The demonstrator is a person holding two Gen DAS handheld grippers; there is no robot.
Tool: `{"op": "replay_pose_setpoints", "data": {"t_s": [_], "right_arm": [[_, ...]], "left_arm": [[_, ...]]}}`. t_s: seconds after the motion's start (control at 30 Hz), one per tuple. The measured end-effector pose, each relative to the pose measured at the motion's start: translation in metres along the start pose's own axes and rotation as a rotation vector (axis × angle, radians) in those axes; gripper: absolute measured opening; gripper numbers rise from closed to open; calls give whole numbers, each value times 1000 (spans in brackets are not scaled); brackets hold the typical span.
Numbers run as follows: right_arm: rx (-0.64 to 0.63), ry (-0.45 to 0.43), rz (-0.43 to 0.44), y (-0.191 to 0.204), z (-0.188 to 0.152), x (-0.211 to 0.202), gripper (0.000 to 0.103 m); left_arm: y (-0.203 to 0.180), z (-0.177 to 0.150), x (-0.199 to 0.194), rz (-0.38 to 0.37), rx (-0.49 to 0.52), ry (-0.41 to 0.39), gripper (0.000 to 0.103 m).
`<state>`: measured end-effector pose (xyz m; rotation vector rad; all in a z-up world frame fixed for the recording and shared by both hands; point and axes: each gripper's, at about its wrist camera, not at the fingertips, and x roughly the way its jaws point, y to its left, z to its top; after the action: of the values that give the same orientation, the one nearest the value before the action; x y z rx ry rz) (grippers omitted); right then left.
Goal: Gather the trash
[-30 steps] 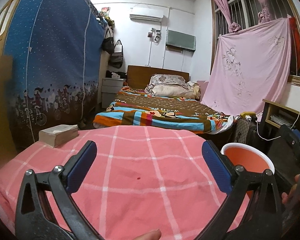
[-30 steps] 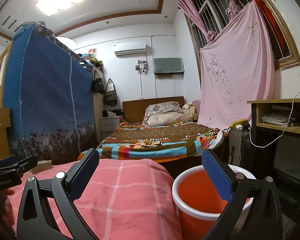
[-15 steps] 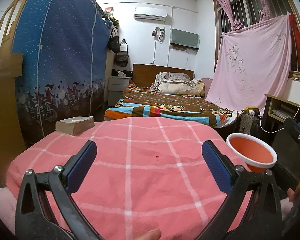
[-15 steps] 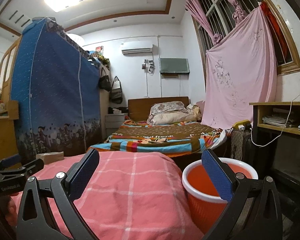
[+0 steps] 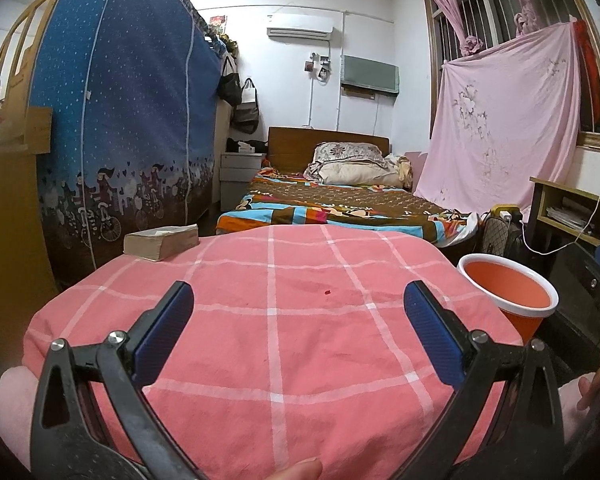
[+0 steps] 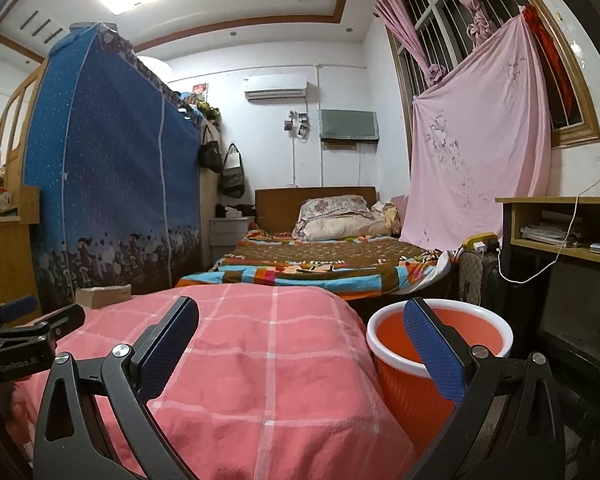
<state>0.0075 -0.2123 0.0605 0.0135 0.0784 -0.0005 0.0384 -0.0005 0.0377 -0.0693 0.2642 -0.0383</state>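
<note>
The orange bin [image 5: 510, 294] with a white rim stands on the floor just beside the right edge of the bench [image 5: 284, 344], which is draped in a pink checked cloth; as far as its interior shows, the bin holds nothing. A tiny red scrap [image 5: 327, 291] lies on the cloth near the middle, too small to tell its shape or long axis. A thick book [image 5: 162, 241] rests at the far left corner. The left gripper [image 5: 299, 306] hovers over the cloth, fingers spread wide and empty. The right gripper [image 6: 300, 322] is likewise wide open and empty, its right finger [image 6: 432, 350] in front of the bin.
</note>
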Motion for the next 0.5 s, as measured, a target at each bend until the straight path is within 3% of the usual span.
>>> {"op": "replay_pose_setpoints", "data": {"t_s": [0.5], "right_arm": [[6,6,-3,0,-1,-1,103]], "left_arm": [[3,0,-1,5,-4,-4,92]]}}
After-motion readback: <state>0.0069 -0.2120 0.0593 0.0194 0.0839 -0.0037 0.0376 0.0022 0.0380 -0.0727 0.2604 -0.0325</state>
